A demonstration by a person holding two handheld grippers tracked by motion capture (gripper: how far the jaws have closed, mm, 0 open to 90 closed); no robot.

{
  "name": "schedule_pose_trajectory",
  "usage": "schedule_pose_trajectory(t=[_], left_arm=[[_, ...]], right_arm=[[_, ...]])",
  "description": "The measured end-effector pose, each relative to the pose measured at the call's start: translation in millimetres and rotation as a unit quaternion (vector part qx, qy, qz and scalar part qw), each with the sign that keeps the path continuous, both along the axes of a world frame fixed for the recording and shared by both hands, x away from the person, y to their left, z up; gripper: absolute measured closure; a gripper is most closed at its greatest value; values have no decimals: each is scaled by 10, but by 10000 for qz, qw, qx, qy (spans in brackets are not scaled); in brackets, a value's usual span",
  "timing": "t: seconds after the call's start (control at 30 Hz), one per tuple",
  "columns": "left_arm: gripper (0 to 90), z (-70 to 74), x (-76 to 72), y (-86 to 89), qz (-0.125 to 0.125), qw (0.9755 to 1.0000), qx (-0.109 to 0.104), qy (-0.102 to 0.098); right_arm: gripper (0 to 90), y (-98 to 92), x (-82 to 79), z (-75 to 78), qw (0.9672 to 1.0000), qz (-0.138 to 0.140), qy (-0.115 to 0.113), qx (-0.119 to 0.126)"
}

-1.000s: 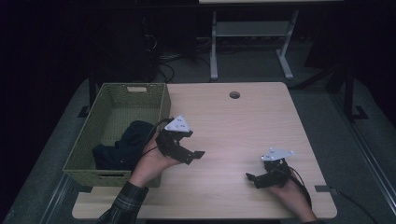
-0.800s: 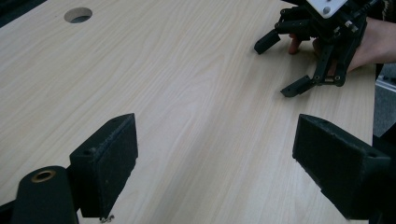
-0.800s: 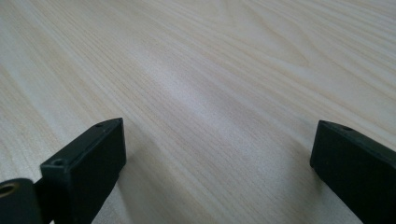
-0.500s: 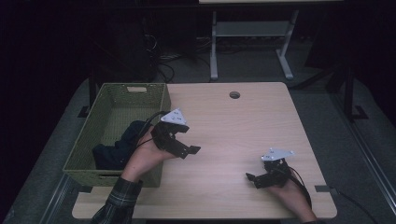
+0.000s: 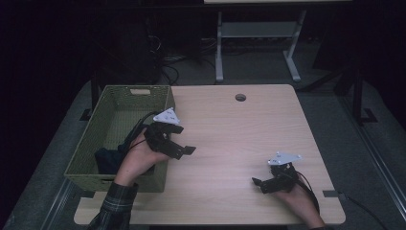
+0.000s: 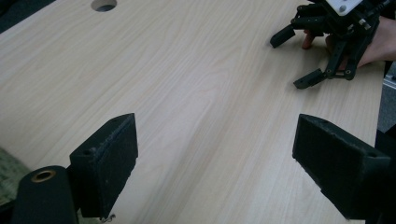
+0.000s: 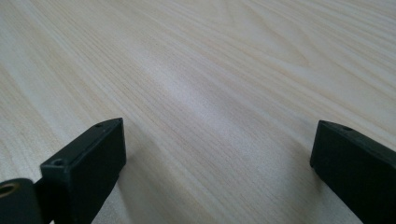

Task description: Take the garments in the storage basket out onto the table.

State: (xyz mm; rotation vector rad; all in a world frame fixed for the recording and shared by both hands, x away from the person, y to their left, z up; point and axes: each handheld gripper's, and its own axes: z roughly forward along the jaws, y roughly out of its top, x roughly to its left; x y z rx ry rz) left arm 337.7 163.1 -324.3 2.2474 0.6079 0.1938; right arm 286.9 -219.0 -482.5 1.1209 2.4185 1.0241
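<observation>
My left gripper (image 5: 185, 140) is held just above the wooden table (image 5: 230, 124), beside the right rim of a green woven basket (image 5: 86, 148). Its jaws stand wide open with nothing between them, as the left gripper view (image 6: 224, 163) confirms. A dark cloth (image 5: 106, 160) lies in the basket's near end, partly hidden by the left hand. My right gripper (image 5: 262, 184) rests low on the table near the front right, open and empty (image 7: 219, 163). The left gripper view also catches the right gripper (image 6: 294, 58) farther off, with its jaws apart.
A round cable hole (image 5: 240, 97) sits near the table's far edge. Bare wood spans the stretch between the two grippers. Beyond the table stands a white metal frame (image 5: 220, 52) on a dark floor with cables.
My left gripper has drifted slightly left and away, closer to the basket's rim, still open. The right gripper has stayed put.
</observation>
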Motion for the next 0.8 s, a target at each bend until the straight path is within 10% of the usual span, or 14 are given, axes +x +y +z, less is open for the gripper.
schedule_pose_trajectory(t=[0.8], left_arm=[[141,92,15,455,488,9985,213,-112]], right_arm=[[32,0,0,0,10000,0,-1,-1]])
